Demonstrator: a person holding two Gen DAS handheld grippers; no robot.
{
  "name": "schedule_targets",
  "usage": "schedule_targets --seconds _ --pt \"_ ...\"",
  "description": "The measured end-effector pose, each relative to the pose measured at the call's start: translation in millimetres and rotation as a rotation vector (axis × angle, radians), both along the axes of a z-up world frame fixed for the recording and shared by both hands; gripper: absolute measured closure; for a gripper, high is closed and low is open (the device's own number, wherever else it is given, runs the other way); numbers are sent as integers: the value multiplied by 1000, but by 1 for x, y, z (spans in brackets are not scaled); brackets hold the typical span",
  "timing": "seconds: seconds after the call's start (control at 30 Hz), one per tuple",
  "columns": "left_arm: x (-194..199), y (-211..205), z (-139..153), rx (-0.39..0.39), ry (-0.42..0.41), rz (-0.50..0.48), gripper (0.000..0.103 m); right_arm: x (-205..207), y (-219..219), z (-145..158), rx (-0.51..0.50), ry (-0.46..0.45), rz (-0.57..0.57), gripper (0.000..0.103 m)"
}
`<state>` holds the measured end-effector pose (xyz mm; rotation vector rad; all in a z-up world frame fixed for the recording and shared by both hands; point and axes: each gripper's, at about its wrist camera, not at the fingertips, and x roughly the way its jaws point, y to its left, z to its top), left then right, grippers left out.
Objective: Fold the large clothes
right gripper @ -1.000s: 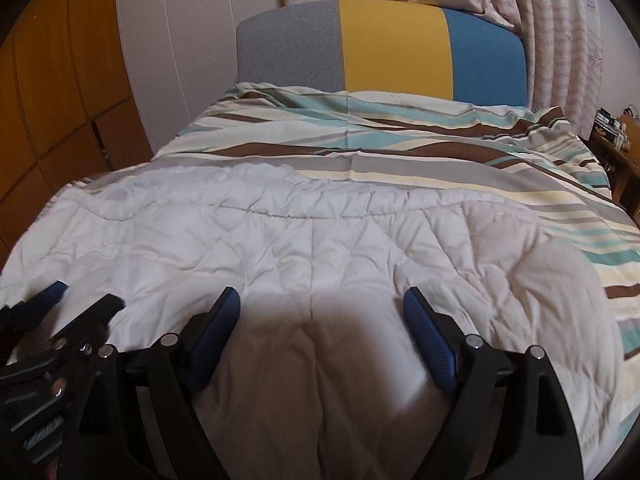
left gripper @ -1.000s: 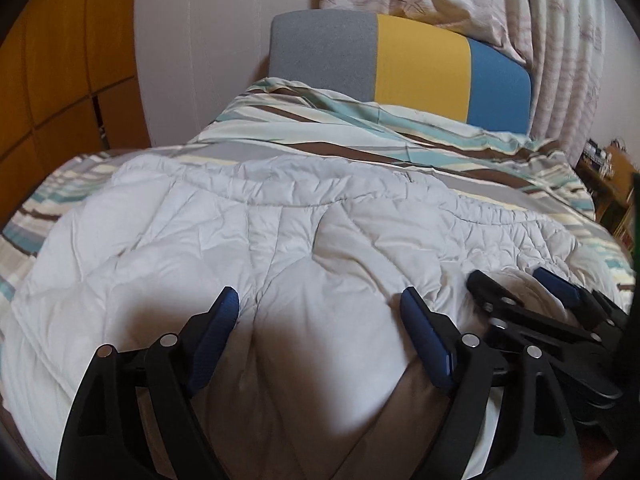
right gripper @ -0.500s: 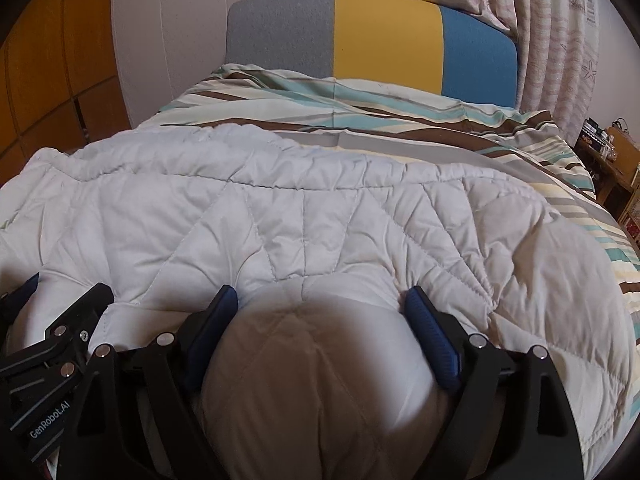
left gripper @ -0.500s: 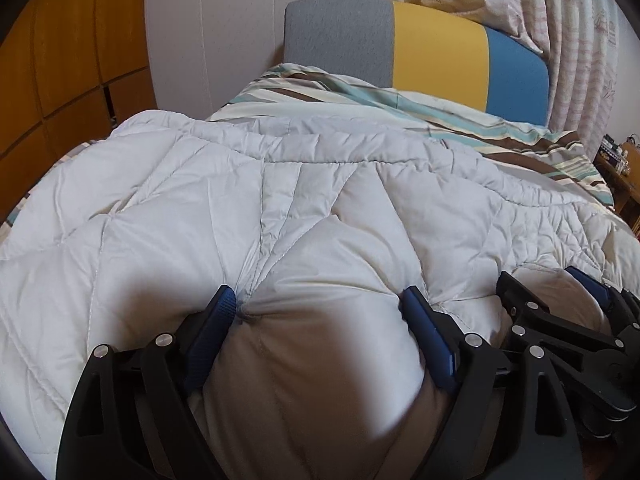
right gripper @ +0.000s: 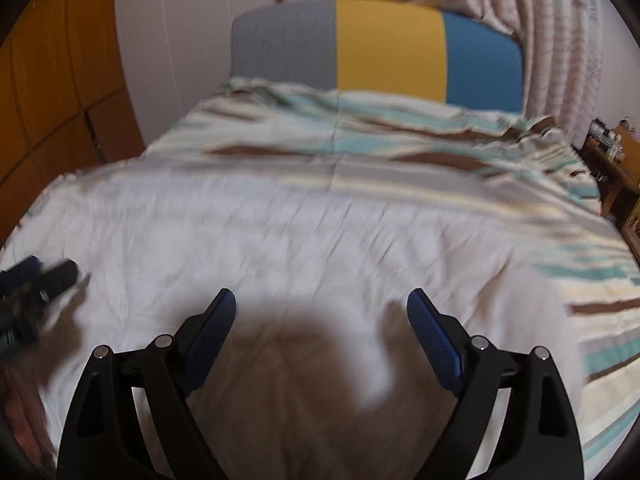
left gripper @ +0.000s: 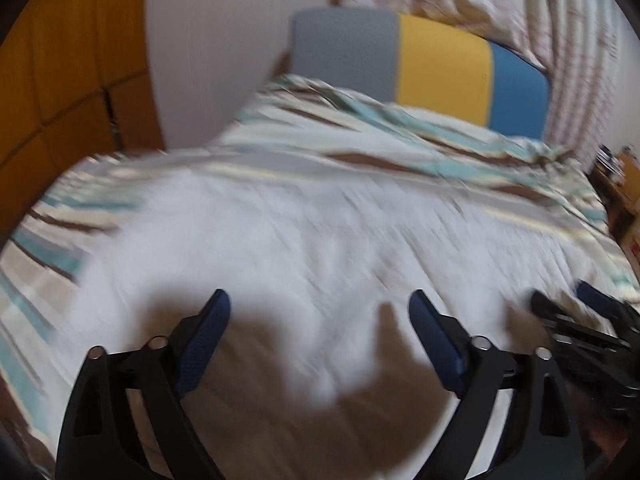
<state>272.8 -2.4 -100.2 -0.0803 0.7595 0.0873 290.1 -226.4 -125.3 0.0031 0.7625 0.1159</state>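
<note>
A large white quilted garment lies spread over the near part of the bed, blurred by motion in both views. My left gripper hovers over its near edge. Its jaws are opening and the blue pads stand clear of the fabric, which lies below the gap. My right gripper hangs over the same garment a little further right, jaws also opening, pads off the cloth. Each gripper shows in the other's view, the right gripper at the right edge and the left gripper at the left edge.
The bed carries a striped cover in teal, brown and cream, with a grey, yellow and blue headboard behind. Orange wooden cupboards line the left. Patterned curtains hang at the back right, above a small wooden stand.
Half a second ago a puffed fold of the garment bulged between each gripper's pads. Now both grippers stand wider, the fold has dropped flat, and both have drawn back and up.
</note>
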Motion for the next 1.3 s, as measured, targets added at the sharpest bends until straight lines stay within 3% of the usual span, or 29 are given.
schedule_targets --seconds 0.17,0.3,0.53,0.87,1.07,1.2,1.3 --pt "50 21 -2 51 89 81 11 33 -7 0 -34 41 -37 16" --pt "71 22 -31 115 143 67 9 47 -13 -25 -11 116 -38 12" --pt "64 27 -54 95 61 85 4 46 -8 -44 -27 70 -42 8" --pt "63 24 -56 121 76 88 3 47 -4 -46 -44 59 -48 7" --pt "46 30 -51 93 89 78 3 40 -5 -44 -41 44 -40 6" --pt "19 35 -34 144 89 134 3 35 -5 -43 -45 40 -47 6" --pt "11 42 -42 142 75 145 3 35 -5 -43 -46 37 -48 6"
